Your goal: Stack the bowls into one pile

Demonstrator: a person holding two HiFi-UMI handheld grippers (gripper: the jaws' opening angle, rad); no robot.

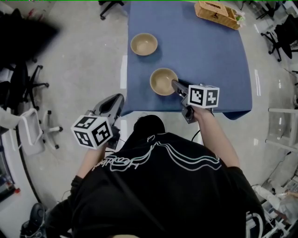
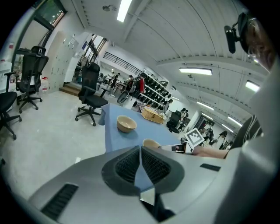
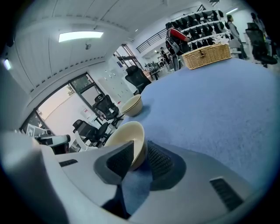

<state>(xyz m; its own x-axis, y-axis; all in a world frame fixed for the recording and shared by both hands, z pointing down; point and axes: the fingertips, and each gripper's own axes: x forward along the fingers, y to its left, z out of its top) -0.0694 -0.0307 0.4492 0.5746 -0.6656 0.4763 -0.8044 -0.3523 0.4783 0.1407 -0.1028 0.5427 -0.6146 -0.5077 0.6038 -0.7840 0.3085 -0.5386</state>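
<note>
Blue cloth covers the table point(image 1: 205, 51). Two tan bowls stand on it, both mouth up, well apart, not yet stacked.

Ref. pt for all positions: near bowl point(image 1: 163, 81), close to the table's front edge.
- Far bowl point(image 1: 144, 44): beyond the near bowl, slightly to its left. Nothing touches it.
- Wicker basket point(image 1: 218, 14): well beyond the near bowl and to its right, at the far corner.
- Black office chair point(image 1: 28, 81): on the grey floor point(image 1: 84, 56), well left of the near bowl.

R gripper point(image 1: 176, 86): at the near bowl's right side, angled down and fwd. Its own view shows the bowl wall between my pads, one pad inside the bowl and the other against the outside. Jaws are clamped on the rim. Can't tell whether the base has left the cloth.

L gripper point(image 1: 118, 100): off the table, left of the near bowl and nearer to me, over the floor by the table's front-left corner. Jaws are together at the tips, w/ nothing between them. It faces both bowls and touches neither.
</note>
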